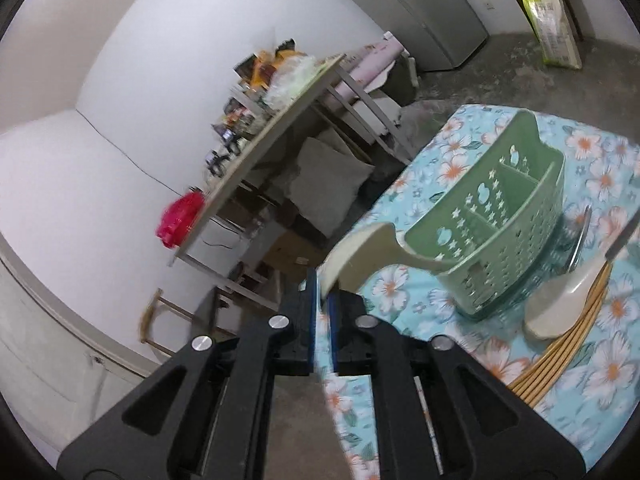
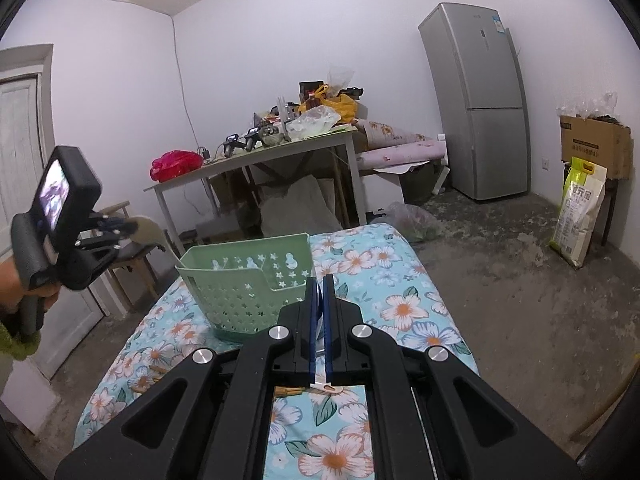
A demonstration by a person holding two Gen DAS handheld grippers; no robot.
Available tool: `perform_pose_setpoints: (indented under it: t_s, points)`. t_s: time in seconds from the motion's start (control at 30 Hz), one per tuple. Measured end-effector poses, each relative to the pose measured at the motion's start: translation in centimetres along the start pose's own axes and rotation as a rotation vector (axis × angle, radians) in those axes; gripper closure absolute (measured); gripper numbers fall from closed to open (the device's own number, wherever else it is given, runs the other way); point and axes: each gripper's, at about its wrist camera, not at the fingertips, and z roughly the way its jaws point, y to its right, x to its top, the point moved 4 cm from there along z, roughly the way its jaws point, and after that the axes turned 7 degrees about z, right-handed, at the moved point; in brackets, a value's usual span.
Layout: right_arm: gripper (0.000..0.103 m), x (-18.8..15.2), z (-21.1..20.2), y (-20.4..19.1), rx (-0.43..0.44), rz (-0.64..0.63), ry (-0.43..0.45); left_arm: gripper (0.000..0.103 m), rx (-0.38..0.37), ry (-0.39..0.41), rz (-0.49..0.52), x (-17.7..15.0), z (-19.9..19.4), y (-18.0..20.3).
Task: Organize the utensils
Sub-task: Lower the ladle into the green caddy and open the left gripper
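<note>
- I am looking into a bare room with white walls, a rough grey floor (image 2: pixel 520 280), a tall grey fridge (image 2: pixel 480 100) at the back and a cluttered side table (image 2: pixel 256 160) with a red bag (image 2: pixel 174 164) on its near end.
- In front of me is a table under a blue flowered cloth (image 2: pixel 400 280).
- A green plastic basket (image 2: pixel 248 280) with star-shaped holes stands on that cloth. From my left camera I can see dividers splitting its inside into compartments.
- My left gripper (image 1: pixel 325 304) is clenched on the broad end of a cream rice paddle (image 1: pixel 360 256). The paddle's handle reaches toward the near wall of the basket and appears to touch it near the rim.
- In the right camera that same left gripper (image 2: pixel 128 226) is held up to the left of the basket, off the edge of the table, with a hand (image 2: pixel 16 284) on its grip and a green sleeve cuff (image 2: pixel 12 340) below.
- Just beside the basket on the cloth lie a second cream spoon (image 1: pixel 560 304), a metal spoon (image 1: pixel 582 236) and a bundle of bamboo chopsticks (image 1: pixel 560 352), the cream spoon resting on the chopsticks.
- My right gripper (image 2: pixel 319 292) is squeezed fully together just in front of the basket. A thin pale thing shows at the base of its pads; I cannot tell what it is.
</note>
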Motion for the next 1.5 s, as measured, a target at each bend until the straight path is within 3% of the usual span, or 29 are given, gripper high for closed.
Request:
perform_pose_setpoints:
  t_s: [0.03,0.13,0.27,0.43,0.57,0.8,1.03,1.1,1.3,1.5]
  points:
    - [0.1,0.0,0.0,0.1,-0.001,0.001,-0.001,0.094,-0.026,0.001,-0.032,0.1,0.1,-0.2]
    - [0.1,0.1,-0.1,0.1,-0.006,0.0,0.001,0.069,-0.108,0.002,-0.17,0.1,0.7,-1.4]
    - [0.1,1.0,-0.6,0.3,-0.014,-0.013,0.024,0.052,-0.184,0.017,-0.348,-0.5,1.3,-3.1]
    - [0.1,2.9,-1.4,-0.2,-0.016,-0.035,0.078,0.048,-0.274,0.076,-0.611,-2.9,1.1,-5.9]
    - [0.1,4.9,-1.9,-0.6,-0.01,-0.055,0.129,0.048,-0.301,0.104,-0.754,-5.0,1.0,-7.4]
    - [0.1,8.3,-1.8,-2.4,0.001,-0.116,0.22,0.04,-0.322,0.143,-0.822,-8.3,-0.7,-6.4]
    - [0.1,9.1,2.9,-4.3,-0.029,-0.195,0.207,0.029,-0.399,0.113,-0.849,-12.0,-2.1,-2.1]
    - [0.1,8.8,5.3,-4.4,-0.041,-0.205,0.176,0.022,-0.426,0.089,-0.86,-13.3,-2.2,-0.5]
    - [0.1,6.3,11.4,-4.7,-0.079,-0.235,0.105,0.015,-0.489,0.049,-0.92,-16.0,-2.5,3.0]
    - [0.095,3.7,14.7,-3.7,-0.03,-0.163,-0.049,0.011,-0.516,0.052,-0.959,-17.1,-2.9,4.5]
